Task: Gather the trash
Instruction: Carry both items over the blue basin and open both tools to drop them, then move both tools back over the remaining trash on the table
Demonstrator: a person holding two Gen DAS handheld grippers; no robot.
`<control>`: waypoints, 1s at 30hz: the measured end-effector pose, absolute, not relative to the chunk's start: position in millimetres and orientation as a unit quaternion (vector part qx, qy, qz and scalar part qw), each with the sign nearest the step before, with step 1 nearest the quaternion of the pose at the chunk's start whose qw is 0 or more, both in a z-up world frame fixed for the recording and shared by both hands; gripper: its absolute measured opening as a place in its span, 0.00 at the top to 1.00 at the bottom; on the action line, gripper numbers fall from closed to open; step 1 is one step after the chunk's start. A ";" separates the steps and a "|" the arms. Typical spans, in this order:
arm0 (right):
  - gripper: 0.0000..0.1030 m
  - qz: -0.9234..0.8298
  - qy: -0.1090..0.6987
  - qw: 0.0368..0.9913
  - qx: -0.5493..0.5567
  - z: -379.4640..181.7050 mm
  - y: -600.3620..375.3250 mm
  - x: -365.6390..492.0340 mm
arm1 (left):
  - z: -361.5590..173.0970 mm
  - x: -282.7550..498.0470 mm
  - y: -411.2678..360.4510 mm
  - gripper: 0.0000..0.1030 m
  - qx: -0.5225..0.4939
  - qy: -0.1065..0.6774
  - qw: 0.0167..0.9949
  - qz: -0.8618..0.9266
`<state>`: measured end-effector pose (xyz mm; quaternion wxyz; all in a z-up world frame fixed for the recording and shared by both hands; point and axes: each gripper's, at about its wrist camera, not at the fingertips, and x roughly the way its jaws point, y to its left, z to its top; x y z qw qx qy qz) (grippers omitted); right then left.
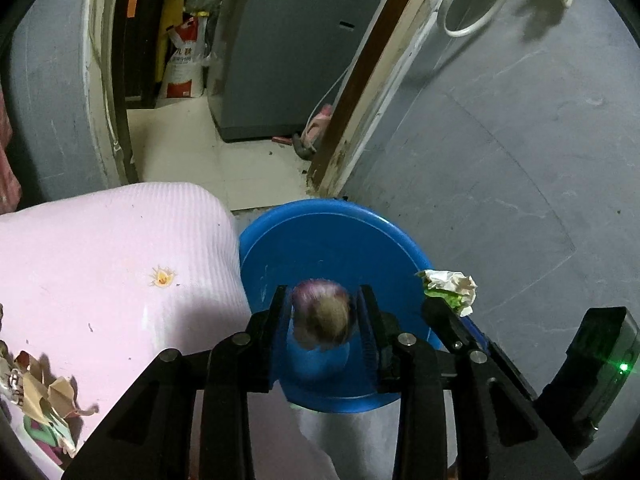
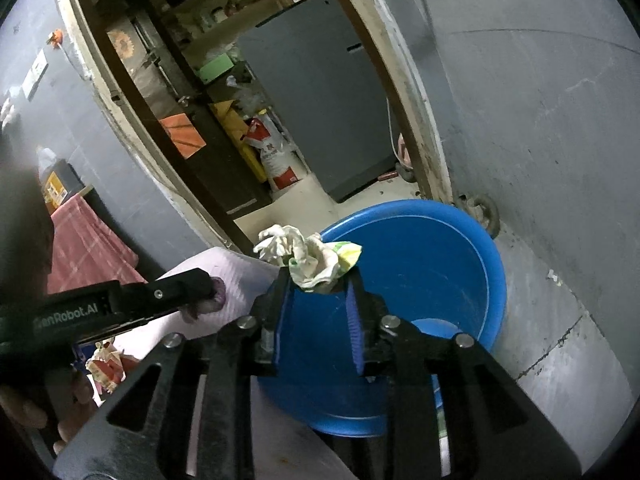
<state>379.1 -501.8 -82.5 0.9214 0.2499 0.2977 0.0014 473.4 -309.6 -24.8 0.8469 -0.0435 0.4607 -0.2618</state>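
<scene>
My left gripper [image 1: 323, 300] is shut on a round purple and tan onion [image 1: 323, 316] and holds it over the blue plastic tub [image 1: 332, 232] on the floor. My right gripper [image 2: 320, 280] is shut on a crumpled white and green wrapper [image 2: 308, 254] and holds it above the tub's near rim [image 2: 496, 280]. In the left wrist view the wrapper [image 1: 450, 286] shows at the right, over the tub's edge. In the right wrist view the left gripper [image 2: 208, 286] shows at the left with the onion [image 2: 218, 292] at its tip.
A table with a pink cloth [image 1: 100, 260] stands left of the tub, with torn paper scraps [image 1: 44, 400] at its near left. Behind is a doorway [image 1: 240, 152] with a grey appliance [image 1: 296, 48] and a sack [image 1: 186, 60]. A grey wall [image 1: 500, 140] stands at the right.
</scene>
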 end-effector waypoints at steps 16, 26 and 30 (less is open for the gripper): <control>0.34 -0.019 0.247 0.944 0.217 -56.9 -491.0 361.2 | 8.6 439.2 -277.9 0.40 -0.049 0.392 0.890 -0.229; 0.04 0.009 0.162 0.970 0.179 -6.4 -464.7 326.0 | 42.8 384.5 -207.8 0.03 -0.082 0.269 0.940 -0.193; 0.00 0.015 0.127 0.978 0.166 18.4 -451.8 310.9 | 55.7 367.2 -175.9 0.02 -0.091 0.235 0.954 -0.163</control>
